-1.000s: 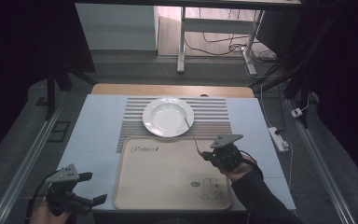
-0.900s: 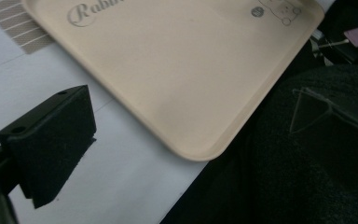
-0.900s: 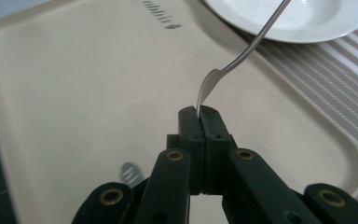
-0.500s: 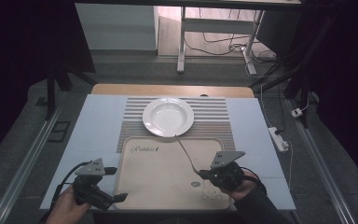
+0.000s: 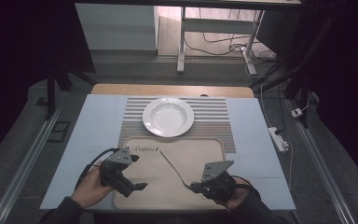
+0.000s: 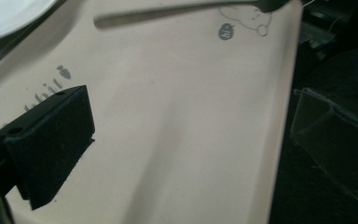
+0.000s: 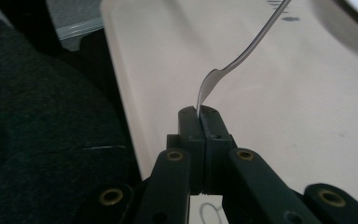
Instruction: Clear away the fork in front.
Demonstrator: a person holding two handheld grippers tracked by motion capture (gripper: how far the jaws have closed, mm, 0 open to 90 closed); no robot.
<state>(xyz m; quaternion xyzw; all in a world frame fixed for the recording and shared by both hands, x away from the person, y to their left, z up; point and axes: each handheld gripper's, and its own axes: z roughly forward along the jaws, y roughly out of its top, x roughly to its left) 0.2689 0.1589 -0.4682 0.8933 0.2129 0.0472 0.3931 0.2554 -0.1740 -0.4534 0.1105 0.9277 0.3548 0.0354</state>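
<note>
A beige tray (image 5: pixel 189 151) lies at the table's near edge, with a white plate (image 5: pixel 168 116) beyond it on a striped mat (image 5: pixel 214 116). My right gripper (image 5: pixel 192 186) hovers over the tray's near right part, shut on the head end of a silver utensil (image 5: pixel 170 163) whose handle slants away to the left. In the right gripper view the jaws (image 7: pixel 200 114) meet on the utensil (image 7: pixel 242 56) above the tray (image 7: pixel 284 116). My left gripper (image 5: pixel 137 176) stands open over the tray's near left corner, with one black finger (image 6: pixel 51 140) above bare tray (image 6: pixel 191 116).
A pale blue cover (image 5: pixel 93 135) spreads under the mat and tray. A white power strip (image 5: pixel 277 137) lies off the table's right edge. A clear plastic stand (image 6: pixel 335 140) sits in the dark beside the tray. Desk legs and cables stand beyond the table.
My left gripper has moved right, from the table's left edge onto the tray's near corner. My right gripper has drawn back toward the near edge, carrying the utensil.
</note>
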